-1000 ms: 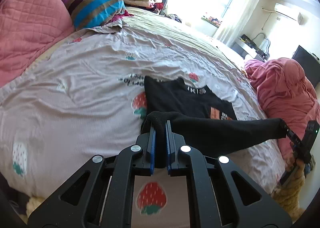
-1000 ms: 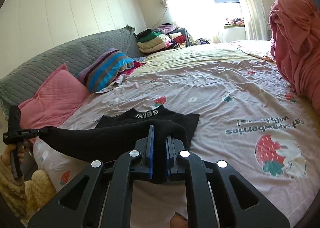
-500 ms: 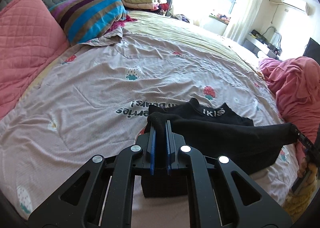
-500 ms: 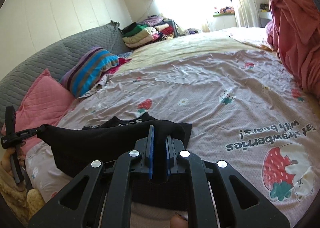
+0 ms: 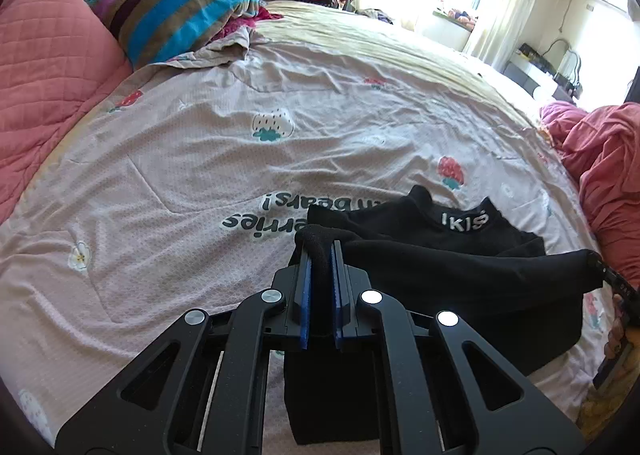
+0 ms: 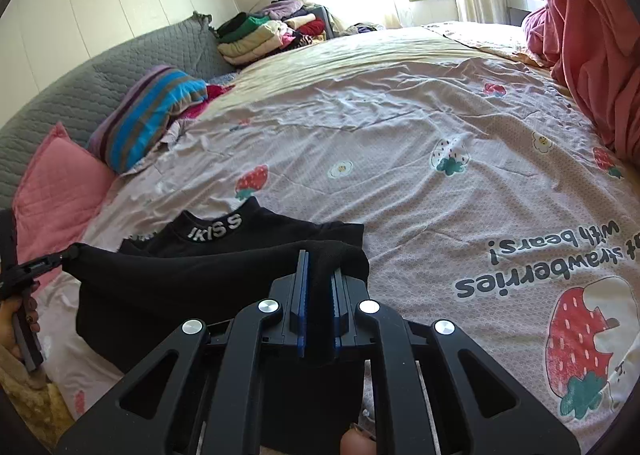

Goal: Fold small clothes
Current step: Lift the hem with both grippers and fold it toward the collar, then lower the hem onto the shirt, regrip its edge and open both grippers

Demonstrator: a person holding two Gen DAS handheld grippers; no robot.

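Note:
A small black top [image 5: 472, 267] [image 6: 168, 275] with white letters on its collar lies on the strawberry-print bed sheet [image 5: 192, 159] [image 6: 400, 159]. My left gripper [image 5: 319, 251] is shut on one corner of its near edge. My right gripper [image 6: 319, 259] is shut on the other corner. That edge is stretched taut between the two and carried over the rest of the top toward the collar [image 5: 466, 218] [image 6: 216, 230]. In the left wrist view the right gripper's tip [image 5: 612, 279] shows at the right; the left gripper's tip [image 6: 36, 267] shows at the left of the right wrist view.
A pink quilted pillow [image 5: 44, 67] and a striped pillow [image 5: 180, 3] lie against the grey headboard [image 6: 80, 95]. Folded clothes [image 6: 260, 35] are stacked at the far end. A heap of pink bedding [image 5: 608, 175] [image 6: 588, 35] lies along the right side.
Both grippers have carried the held edge forward and lower over the top, toward the collar. The orange print on its front is now covered by the folded layer.

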